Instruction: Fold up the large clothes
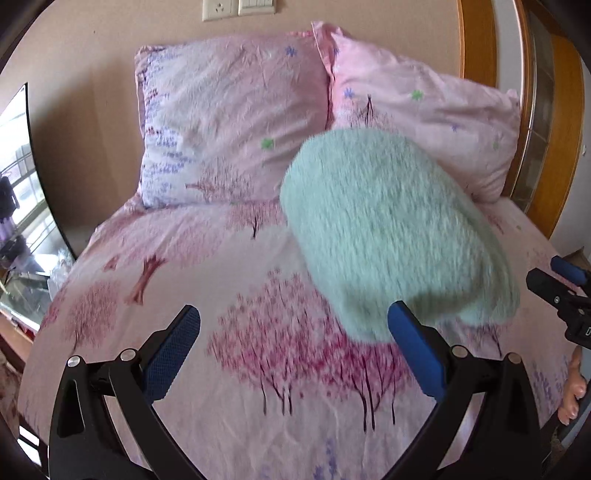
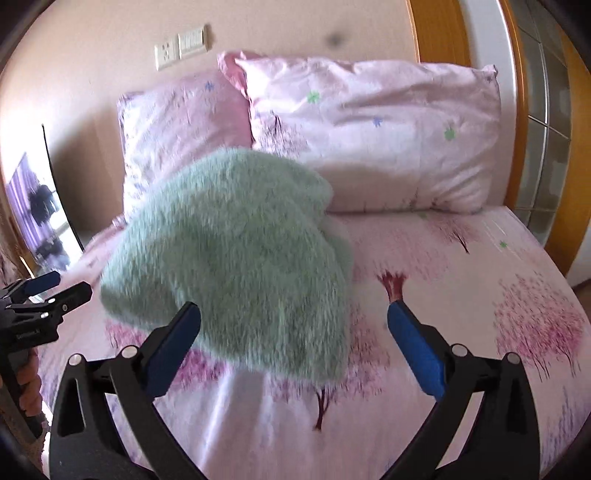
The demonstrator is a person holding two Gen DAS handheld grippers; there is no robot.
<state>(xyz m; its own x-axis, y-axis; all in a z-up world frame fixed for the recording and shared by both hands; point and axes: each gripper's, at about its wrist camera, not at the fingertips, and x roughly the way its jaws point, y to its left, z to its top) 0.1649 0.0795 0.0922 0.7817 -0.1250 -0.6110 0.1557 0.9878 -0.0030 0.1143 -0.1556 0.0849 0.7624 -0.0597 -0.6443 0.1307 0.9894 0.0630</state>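
A fluffy mint-green garment [image 1: 391, 229], folded into a thick bundle, is blurred over the pink bed [image 1: 221, 406], just in front of the pillows; I cannot tell whether it rests on the sheet. It also shows in the right wrist view [image 2: 236, 258]. My left gripper [image 1: 293, 326] is open and empty, just short of the bundle's near edge. My right gripper [image 2: 293, 326] is open and empty, its left finger [image 2: 177, 343] in front of the bundle's near edge. Each gripper shows at the edge of the other's view [image 1: 565, 291] [image 2: 48, 291].
Two pink flowered pillows [image 1: 229, 122] [image 1: 424, 122] lean on the beige wall at the bed's head. A wooden door frame [image 1: 476, 40] stands at the right. A mirror or window [image 1: 18, 177] stands left of the bed. Wall sockets [image 1: 238, 9] sit above the pillows.
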